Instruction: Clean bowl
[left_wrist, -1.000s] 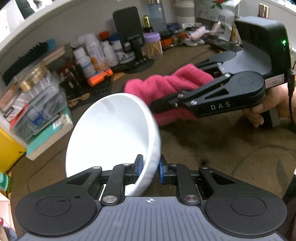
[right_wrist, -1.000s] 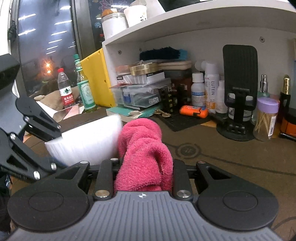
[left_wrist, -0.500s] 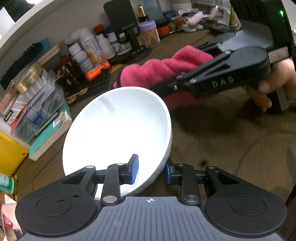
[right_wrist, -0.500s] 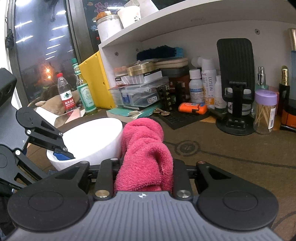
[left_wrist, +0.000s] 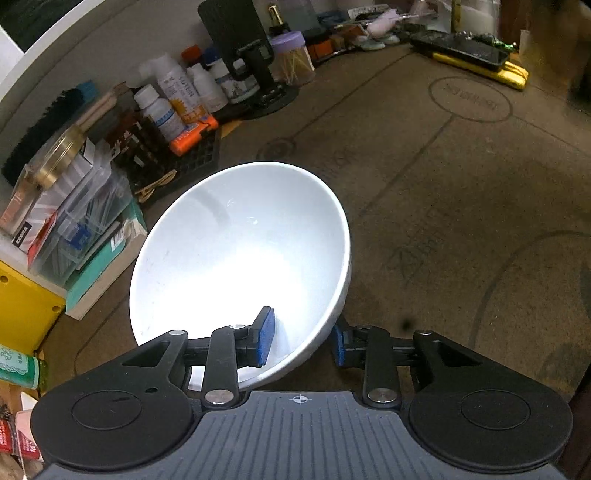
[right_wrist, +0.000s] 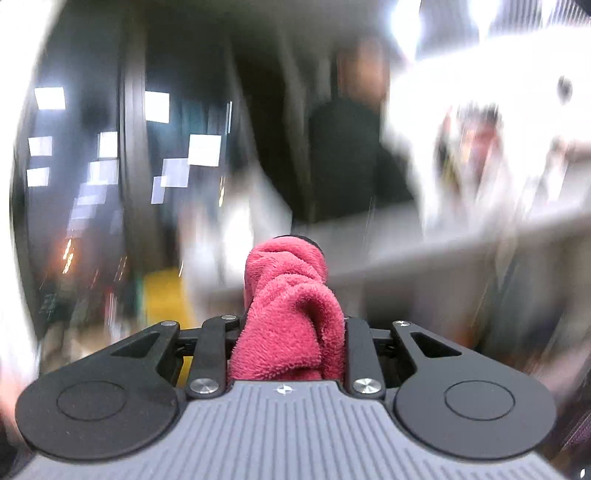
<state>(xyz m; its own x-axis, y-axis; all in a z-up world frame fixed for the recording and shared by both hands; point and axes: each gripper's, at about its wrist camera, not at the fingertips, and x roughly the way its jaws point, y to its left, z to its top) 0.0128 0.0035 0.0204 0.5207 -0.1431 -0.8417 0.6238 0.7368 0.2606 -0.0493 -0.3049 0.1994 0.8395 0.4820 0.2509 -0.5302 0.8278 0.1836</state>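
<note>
Near the surface's cluttered left edge, the left gripper (left_wrist: 300, 341) straddles the rim of the stiff, slippery, breakable bowl (left_wrist: 240, 258) with jaws apart, while the right gripper (right_wrist: 288, 354) clamps the soft cloth (right_wrist: 288, 314).

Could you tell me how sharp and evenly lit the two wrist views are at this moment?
Left wrist view: sharp, fisheye-curved at the edges, with glare blowing out the inside of the white bowl. Right wrist view: background heavily motion-blurred, only the pink cloth and the right gripper holding it stay crisp.
</note>
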